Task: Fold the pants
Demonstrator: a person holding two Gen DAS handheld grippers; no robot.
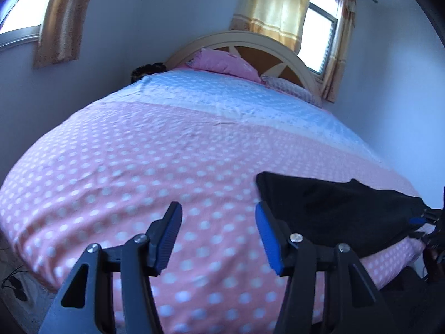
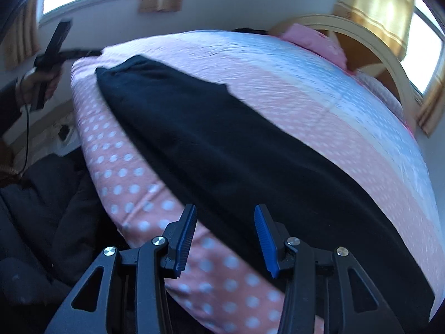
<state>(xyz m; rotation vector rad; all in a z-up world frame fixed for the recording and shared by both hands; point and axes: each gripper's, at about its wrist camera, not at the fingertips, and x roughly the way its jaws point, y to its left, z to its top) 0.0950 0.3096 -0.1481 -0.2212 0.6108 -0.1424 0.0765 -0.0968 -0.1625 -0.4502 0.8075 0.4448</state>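
Black pants (image 2: pixel 222 144) lay stretched flat along the near edge of the polka-dot bed (image 1: pixel 139 167), apparently spread for folding, while the left claw (image 1: pixel 218 239) and right claw (image 2: pixel 225 243) hovered open, holding nothing.

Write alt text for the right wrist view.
Black pants lie stretched along the near edge of a bed with a pink polka-dot cover. The open right gripper hovers over them, holding nothing. At far left, a hand holds the left gripper.
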